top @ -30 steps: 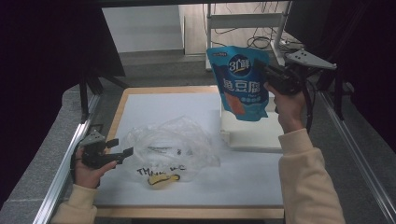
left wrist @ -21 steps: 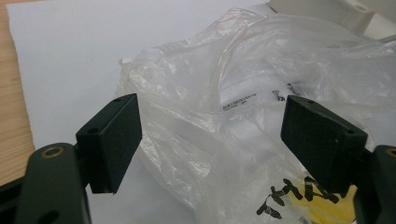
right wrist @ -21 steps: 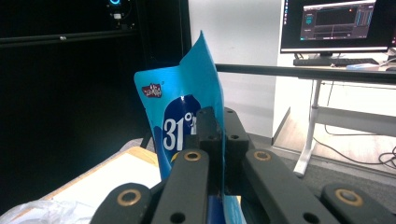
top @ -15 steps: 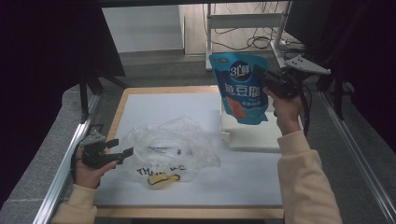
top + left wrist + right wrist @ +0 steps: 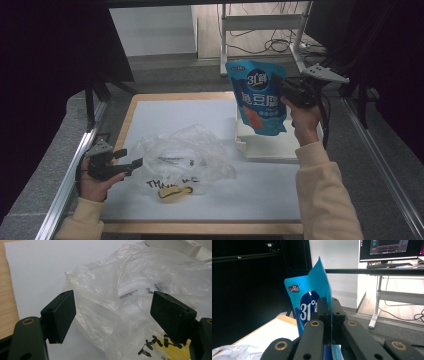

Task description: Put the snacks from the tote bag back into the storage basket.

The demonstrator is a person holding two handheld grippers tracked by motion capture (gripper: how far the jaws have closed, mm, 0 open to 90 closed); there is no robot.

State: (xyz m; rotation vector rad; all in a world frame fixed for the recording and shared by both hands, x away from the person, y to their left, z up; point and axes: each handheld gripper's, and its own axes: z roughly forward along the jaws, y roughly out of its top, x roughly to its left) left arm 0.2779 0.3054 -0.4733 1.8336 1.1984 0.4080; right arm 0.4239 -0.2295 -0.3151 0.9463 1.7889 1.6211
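A blue snack pouch [image 5: 257, 97] with white print hangs in the air over the table's right side, pinched at its right edge by my right gripper [image 5: 283, 86]. In the right gripper view the jaws are shut on the pouch [image 5: 312, 302], which stands on edge. A crumpled clear plastic bag [image 5: 185, 152] with black lettering and something yellow inside lies mid-table. My left gripper [image 5: 131, 159] rests low at the bag's left edge, open. The left gripper view has the plastic bag [image 5: 125, 305] lying between and beyond the wide-apart jaws.
A white sheet [image 5: 165, 117] covers the wooden table. A white box-like tray [image 5: 270, 145] sits at the right, under the pouch. Metal rails [image 5: 65, 185] run along both table sides. A desk frame [image 5: 260, 22] and cables stand behind the table.
The pouch and my right gripper have drifted slightly left and lower, and the pouch tilts a little more. The left gripper has stayed in place by the bag.
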